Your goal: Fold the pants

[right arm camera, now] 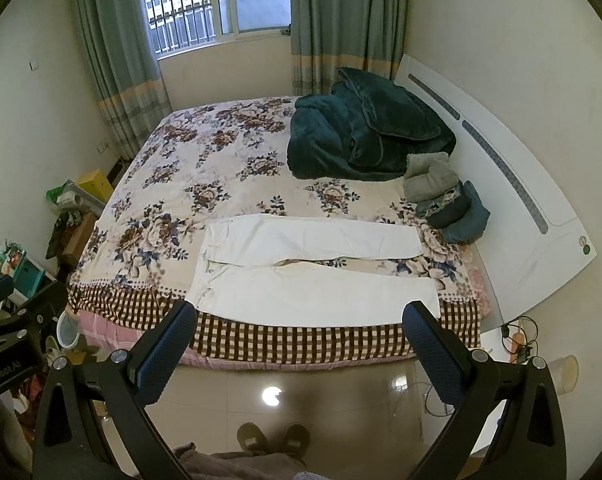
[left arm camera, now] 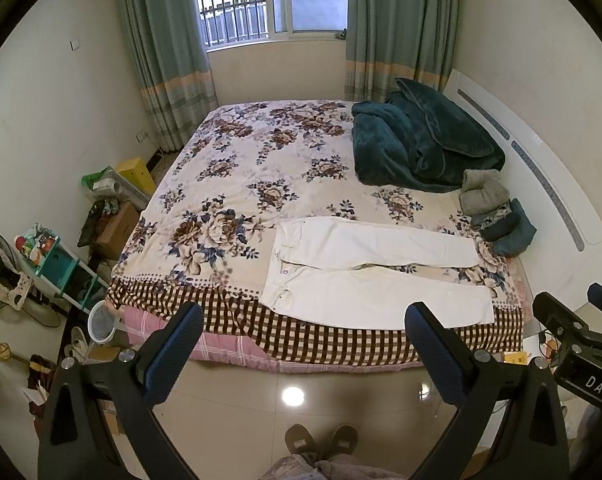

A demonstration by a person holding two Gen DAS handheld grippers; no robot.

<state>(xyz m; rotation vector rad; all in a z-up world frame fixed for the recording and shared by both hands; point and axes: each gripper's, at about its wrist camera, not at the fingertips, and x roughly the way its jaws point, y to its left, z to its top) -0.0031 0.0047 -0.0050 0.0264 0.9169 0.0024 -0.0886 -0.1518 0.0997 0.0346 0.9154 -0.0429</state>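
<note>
White pants (left arm camera: 365, 272) lie flat and spread out on the near side of the bed (left arm camera: 229, 184), waistband to the left, both legs pointing right. They also show in the right wrist view (right arm camera: 313, 272). My left gripper (left arm camera: 305, 320) is open and empty, held above the floor short of the bed's near edge. My right gripper (right arm camera: 301, 320) is open and empty too, likewise short of the bed edge. The right gripper's body shows at the right edge of the left wrist view (left arm camera: 581, 336).
A dark green blanket (left arm camera: 421, 144) is piled at the far right of the bed, with folded clothes (left arm camera: 497, 216) beside the white headboard (left arm camera: 549, 184). Shelves, boxes and a white bin (left arm camera: 101, 320) crowd the floor on the left. Slippered feet (left arm camera: 321, 440) stand on the tiled floor.
</note>
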